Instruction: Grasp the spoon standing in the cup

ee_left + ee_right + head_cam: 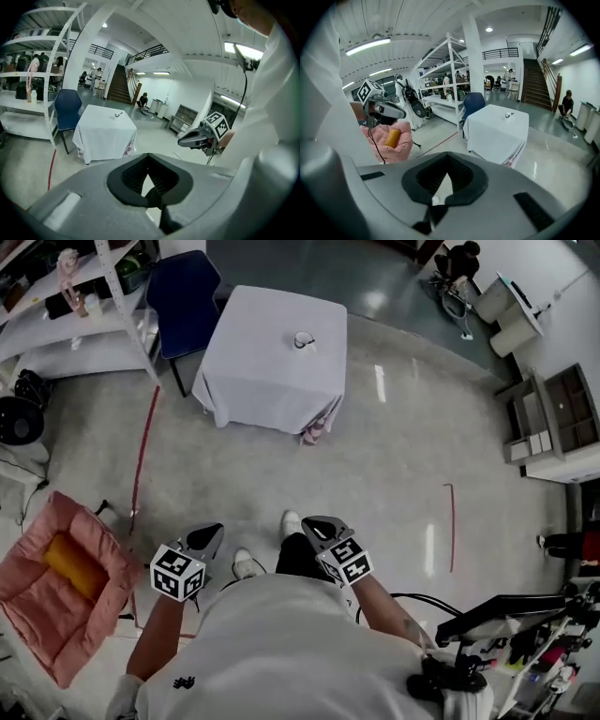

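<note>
1. The step in hand looks like the approach, with no grasp begun. The person stands on the open floor [394, 474], well apart from the desk [262, 371].
2. The cup [304, 340] sits on the desk top, near its far edge and roughly mid-width, with nothing else on the cloth around it. A blue chair [187, 292] stands just beside the desk's far-left corner.
3. The spoon [120, 113] shows only as a thin dark stroke at the cup in the left gripper view. At this range I cannot tell which way it leans.
4. The left hand-held gripper [212, 532] is held low in front of the body. Its jaws are closed together with nothing between them.
5. The right hand-held gripper [313, 523] is at the same height just beside it. Its jaws too are pressed together and empty.
6. Both point roughly toward the desk, and each one's own view has the cup in sight ahead.
7. Next move, as I judge it:
   - Walk up to the near edge of the desk until the cup is within reach.
   - Open one gripper's jaws before reaching in.
   - Bring it down from above so the jaws straddle the spoon handle above the cup rim.
8. The closing should be on the handle alone. A knock against the rim could tip the cup.
</note>
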### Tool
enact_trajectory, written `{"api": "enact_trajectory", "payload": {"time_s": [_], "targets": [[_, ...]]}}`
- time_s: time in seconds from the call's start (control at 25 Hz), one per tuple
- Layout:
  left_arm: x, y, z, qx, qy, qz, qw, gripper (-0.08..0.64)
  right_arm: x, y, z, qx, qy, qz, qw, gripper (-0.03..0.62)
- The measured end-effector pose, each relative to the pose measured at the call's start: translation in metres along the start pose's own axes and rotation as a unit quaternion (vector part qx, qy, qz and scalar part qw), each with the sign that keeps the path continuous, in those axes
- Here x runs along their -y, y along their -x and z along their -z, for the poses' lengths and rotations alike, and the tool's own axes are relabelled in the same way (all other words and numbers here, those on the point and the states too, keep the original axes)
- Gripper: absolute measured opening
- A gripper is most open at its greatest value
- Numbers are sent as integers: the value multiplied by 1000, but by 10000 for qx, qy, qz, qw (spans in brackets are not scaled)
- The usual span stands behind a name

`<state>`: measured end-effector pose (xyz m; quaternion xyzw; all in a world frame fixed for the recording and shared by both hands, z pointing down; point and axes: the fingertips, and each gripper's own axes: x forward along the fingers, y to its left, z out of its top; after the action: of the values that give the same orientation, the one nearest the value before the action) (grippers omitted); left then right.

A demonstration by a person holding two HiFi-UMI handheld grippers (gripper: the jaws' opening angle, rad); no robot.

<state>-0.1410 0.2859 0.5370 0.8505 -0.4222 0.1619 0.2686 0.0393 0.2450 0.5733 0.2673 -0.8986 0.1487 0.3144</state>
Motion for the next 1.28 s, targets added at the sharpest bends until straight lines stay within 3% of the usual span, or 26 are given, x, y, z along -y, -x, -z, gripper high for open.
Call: {"api": "enact_trajectory", "payload": {"time_s": [0.2, 0.52, 0.76, 1.04, 1.28], "targets": [[-15, -65, -44, 22, -298, 348, 9989, 11, 63, -23, -12, 3, -190, 175, 9997, 8], [-68, -154, -151, -37, -421, 161, 9990, 12, 200, -82, -92, 452, -371, 288, 9979, 57], [-90, -227, -221, 42, -485, 24, 9988, 14, 312, -106, -127, 556, -511, 392, 9964, 66], [-147, -267, -261, -26, -433, 125, 9990, 14, 391, -180, -149, 614, -1374, 740, 9858, 113], [-217, -297, -301, -101, -644, 391, 9971, 14, 447, -249, -174, 850, -2494, 1061, 9588, 142]]}}
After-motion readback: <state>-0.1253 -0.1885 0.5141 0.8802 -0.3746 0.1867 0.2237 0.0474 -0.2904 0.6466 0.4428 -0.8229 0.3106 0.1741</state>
